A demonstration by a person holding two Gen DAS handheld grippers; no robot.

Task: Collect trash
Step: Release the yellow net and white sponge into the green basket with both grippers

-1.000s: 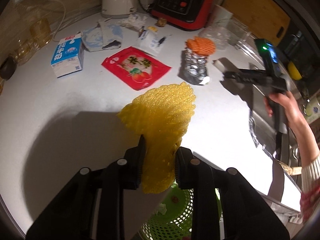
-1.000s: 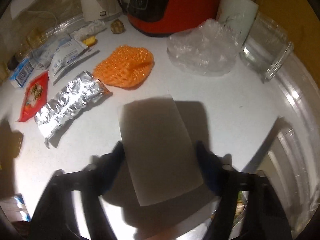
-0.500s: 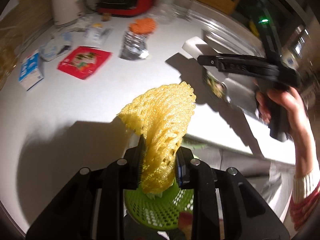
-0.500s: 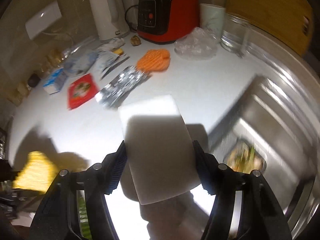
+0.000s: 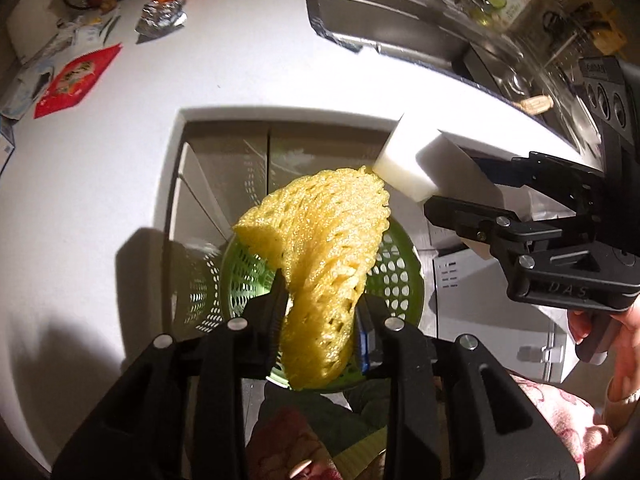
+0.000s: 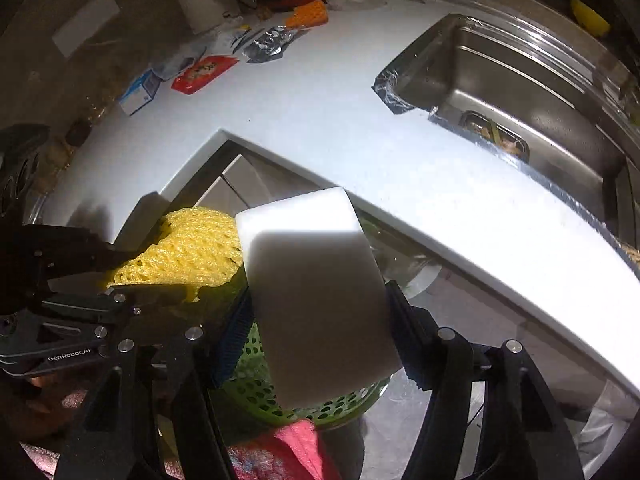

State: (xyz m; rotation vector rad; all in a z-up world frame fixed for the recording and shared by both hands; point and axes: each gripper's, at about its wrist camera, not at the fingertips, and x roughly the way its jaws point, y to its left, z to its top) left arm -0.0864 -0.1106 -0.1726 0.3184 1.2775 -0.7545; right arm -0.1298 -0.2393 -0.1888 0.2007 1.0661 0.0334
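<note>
My left gripper (image 5: 322, 304) is shut on a yellow foam fruit net (image 5: 320, 256) and holds it over a green perforated waste basket (image 5: 400, 272) below the counter edge. My right gripper (image 6: 320, 320) is shut on a white foam block (image 6: 316, 292) and holds it over the same basket (image 6: 340, 404). In the left wrist view the right gripper (image 5: 448, 196) and the block (image 5: 420, 160) sit just right of the net. In the right wrist view the net (image 6: 192, 252) and the left gripper (image 6: 156, 276) are at the left.
On the white counter (image 5: 100, 184) lie a red packet (image 5: 76, 80), a foil pouch (image 5: 160, 24), an orange foam net (image 6: 308, 16) and a blue-white carton (image 6: 138, 94). A steel sink (image 6: 520, 92) is at the right. Grey cabinet doors (image 5: 240, 160) stand behind the basket.
Both grippers have moved from over the counter to past its edge, above the green basket. The net and the foam block have come close together.
</note>
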